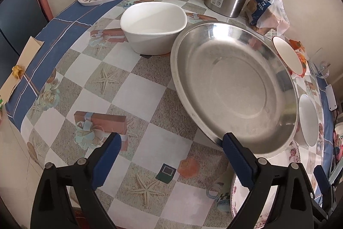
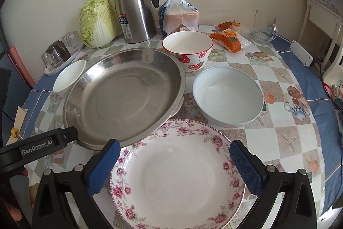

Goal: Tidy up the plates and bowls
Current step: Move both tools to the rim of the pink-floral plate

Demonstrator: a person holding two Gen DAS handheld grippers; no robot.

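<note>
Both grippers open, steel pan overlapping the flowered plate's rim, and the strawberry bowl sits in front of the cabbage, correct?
Not quite. In the right wrist view the strawberry bowl sits in front of the bread bag, not the cabbage. The rest holds.

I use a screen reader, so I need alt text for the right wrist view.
An open right gripper hovers over a floral plate on a checked tablecloth. Behind it a steel pan overlaps the plate's rim, with a pale bowl and a strawberry bowl to the right.
</note>
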